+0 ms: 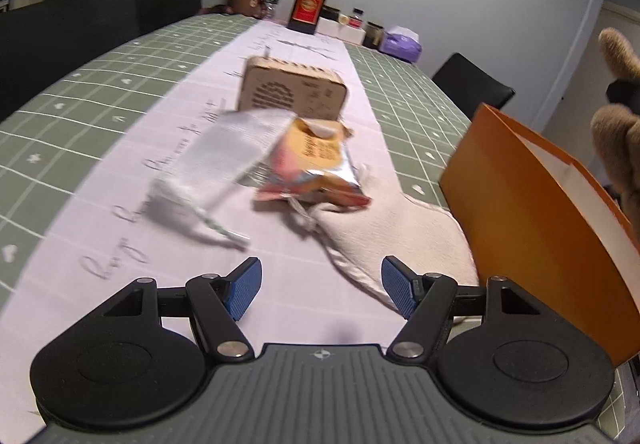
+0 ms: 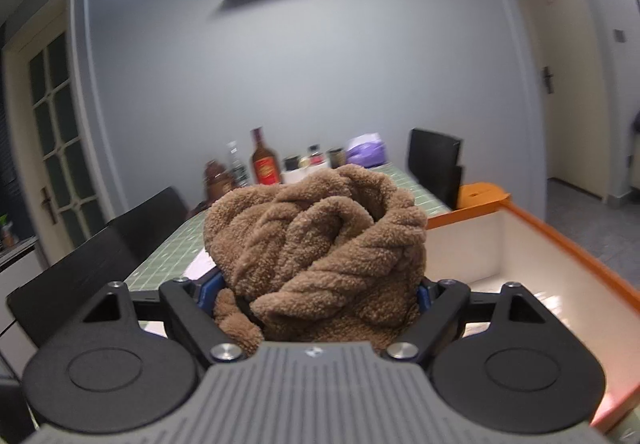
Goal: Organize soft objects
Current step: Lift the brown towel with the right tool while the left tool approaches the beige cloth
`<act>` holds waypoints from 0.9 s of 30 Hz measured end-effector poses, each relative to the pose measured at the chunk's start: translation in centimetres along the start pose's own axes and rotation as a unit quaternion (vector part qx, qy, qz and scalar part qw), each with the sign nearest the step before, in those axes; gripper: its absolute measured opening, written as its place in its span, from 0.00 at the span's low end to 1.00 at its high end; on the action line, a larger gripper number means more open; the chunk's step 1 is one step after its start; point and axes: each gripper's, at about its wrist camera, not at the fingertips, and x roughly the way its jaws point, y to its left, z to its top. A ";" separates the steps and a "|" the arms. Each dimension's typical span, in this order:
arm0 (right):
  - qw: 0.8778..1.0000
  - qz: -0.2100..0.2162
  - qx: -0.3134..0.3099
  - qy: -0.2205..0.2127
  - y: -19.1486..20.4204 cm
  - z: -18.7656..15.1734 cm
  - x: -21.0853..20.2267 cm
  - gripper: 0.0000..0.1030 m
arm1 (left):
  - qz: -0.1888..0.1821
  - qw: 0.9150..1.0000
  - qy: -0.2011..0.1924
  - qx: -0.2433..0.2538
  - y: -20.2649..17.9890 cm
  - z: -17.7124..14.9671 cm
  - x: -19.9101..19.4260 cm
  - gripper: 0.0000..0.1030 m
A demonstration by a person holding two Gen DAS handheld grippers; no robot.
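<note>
My right gripper (image 2: 318,294) is shut on a bundled brown fleece cloth (image 2: 320,244) and holds it in the air just left of the orange box (image 2: 568,244), whose white inside shows. The cloth's edge also shows at the right of the left wrist view (image 1: 618,132), above the box's orange wall (image 1: 532,200). My left gripper (image 1: 322,290) is open and empty low over the table. A pale pink cloth (image 1: 392,232) lies just ahead of its right finger. A white-grey cloth (image 1: 216,172) lies ahead to the left.
A snack packet (image 1: 316,164) lies between the cloths, a wooden radio-like box (image 1: 292,90) behind it, on a white runner (image 1: 132,244) over green checked tablecloth. Bottles (image 1: 308,0), jars and a purple pack (image 1: 400,42) stand at the far end. Black chairs (image 1: 80,32) flank the table.
</note>
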 end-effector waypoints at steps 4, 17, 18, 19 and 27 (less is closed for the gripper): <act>1.000 -0.013 0.009 -0.015 -1.8 0.5 -0.5 0.81 | 0.018 1.000 0.015 0.013 -2.1 -0.4 2.0 0.78; 1.000 -0.017 -0.008 0.018 -6.6 2.2 0.3 0.81 | 0.094 0.993 0.059 -0.051 -7.2 2.0 5.9 0.85; 1.000 -0.023 -0.008 0.018 -7.0 2.3 0.3 0.81 | 0.104 0.990 0.059 -0.069 -7.4 2.2 6.1 0.85; 0.999 -0.029 -0.008 0.017 -7.4 2.4 0.4 0.81 | 0.114 0.988 0.059 -0.083 -7.5 2.5 6.3 0.86; 0.999 -0.023 0.011 0.038 -10.0 2.2 1.2 0.81 | 0.206 0.976 0.045 -0.057 -10.0 2.4 8.7 0.97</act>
